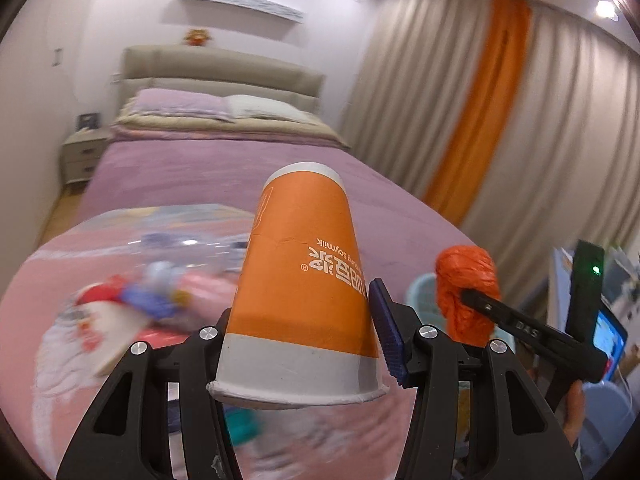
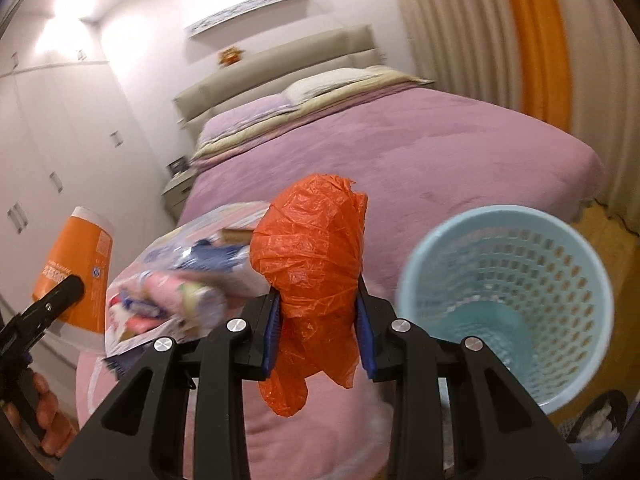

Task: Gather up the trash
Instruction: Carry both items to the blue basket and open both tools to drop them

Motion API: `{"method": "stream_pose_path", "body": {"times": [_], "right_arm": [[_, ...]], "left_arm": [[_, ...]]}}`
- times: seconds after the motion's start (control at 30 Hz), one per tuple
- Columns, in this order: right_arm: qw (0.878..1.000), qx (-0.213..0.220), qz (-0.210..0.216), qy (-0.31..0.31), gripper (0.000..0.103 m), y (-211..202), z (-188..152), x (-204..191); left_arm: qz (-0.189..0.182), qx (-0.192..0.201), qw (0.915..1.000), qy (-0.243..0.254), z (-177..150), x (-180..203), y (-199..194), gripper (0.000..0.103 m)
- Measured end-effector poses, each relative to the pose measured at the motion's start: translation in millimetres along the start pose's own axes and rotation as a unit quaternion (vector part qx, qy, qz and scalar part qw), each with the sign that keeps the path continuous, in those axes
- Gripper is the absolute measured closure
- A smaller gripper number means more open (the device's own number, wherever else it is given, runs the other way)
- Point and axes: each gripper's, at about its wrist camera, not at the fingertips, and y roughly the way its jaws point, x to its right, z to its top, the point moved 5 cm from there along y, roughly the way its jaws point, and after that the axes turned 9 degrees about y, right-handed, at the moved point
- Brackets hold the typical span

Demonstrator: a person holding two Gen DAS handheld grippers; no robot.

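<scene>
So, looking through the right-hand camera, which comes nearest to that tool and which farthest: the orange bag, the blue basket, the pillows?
1. Orange plastic bag: clamped between the right tool's pads.
2. Light blue basket: just to the right, lower down.
3. Pillows: far end of the bed, by the headboard.

An orange paper cup (image 1: pixel 298 280) with white bands hung upside down, mid-frame. A crumpled orange plastic bag (image 2: pixel 310 264) sat mid-frame. A light blue basket (image 2: pixel 508 304) stood lower right.
</scene>
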Motion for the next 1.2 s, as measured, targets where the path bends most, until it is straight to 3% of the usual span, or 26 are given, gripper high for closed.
{"method": "stream_pose_path", "body": {"times": [0.27,0.53,0.8,1.0,1.13,1.2], "right_arm": [[0.993,-0.009,-0.095,0.072,0.074,11,11,102],[0.979,-0.078,-0.160,0.101,0.072,44,-12,177],[0.974,-0.136,-0.154,0.096,0.066,60,-32,189],[0.977,-0.135,-0.133,0.096,0.051,54,-30,183],[0.977,-0.125,-0.130,0.111,0.051,47,-25,182],[0.977,-0.114,-0.136,0.119,0.049,39,-22,185]], "left_arm": [[-0.094,-0.051,0.9935,0.040,11,84,82,0.053],[-0.147,-0.114,0.9803,0.068,-2,151,169,0.053],[-0.158,-0.173,0.9692,0.076,-37,174,207,0.052],[-0.160,-0.191,0.9648,0.084,-53,181,216,0.051],[-0.163,-0.196,0.9629,0.089,-54,181,217,0.050],[-0.163,-0.195,0.9631,0.089,-54,180,215,0.041]]}}
